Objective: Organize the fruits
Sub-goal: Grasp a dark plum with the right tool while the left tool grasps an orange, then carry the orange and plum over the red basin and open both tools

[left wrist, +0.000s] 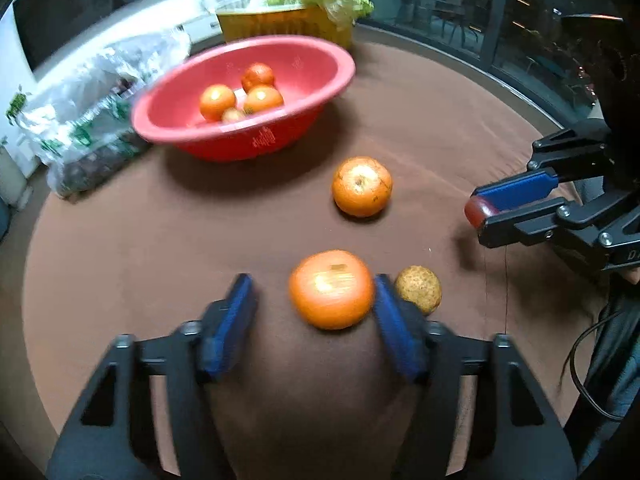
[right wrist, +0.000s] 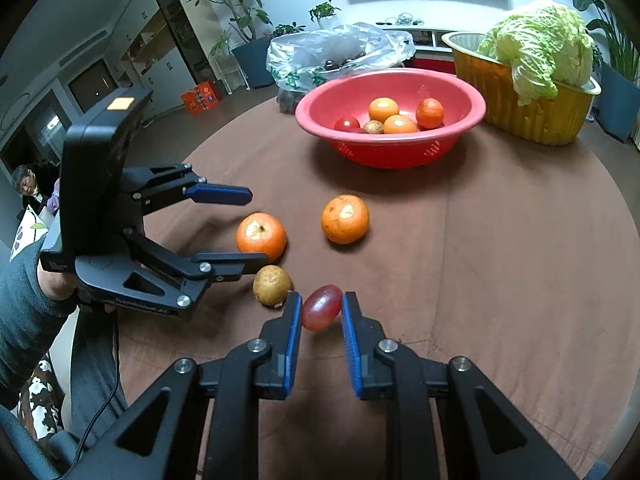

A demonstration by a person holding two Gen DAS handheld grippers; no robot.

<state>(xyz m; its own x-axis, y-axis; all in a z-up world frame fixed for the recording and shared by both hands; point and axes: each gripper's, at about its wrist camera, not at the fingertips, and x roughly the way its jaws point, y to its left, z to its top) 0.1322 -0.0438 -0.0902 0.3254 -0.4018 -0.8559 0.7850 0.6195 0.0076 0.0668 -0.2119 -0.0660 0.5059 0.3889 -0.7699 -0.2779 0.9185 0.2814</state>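
Pickup underway: right gripper [right wrist: 320, 312] pinches red grape [right wrist: 321, 306], left gripper [left wrist: 314, 300] gapes wide around orange [left wrist: 331, 289]; next, closing, then carrying to red bowl [right wrist: 460, 120]

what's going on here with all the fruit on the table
A person with a gripper in each hand is sorting fruit into a red bowl, which already holds several pieces. The right gripper is shut on a red grape. The left gripper is open around an orange on the brown tablecloth, not yet clamped. A second orange and a small brown fruit wait on the cloth.
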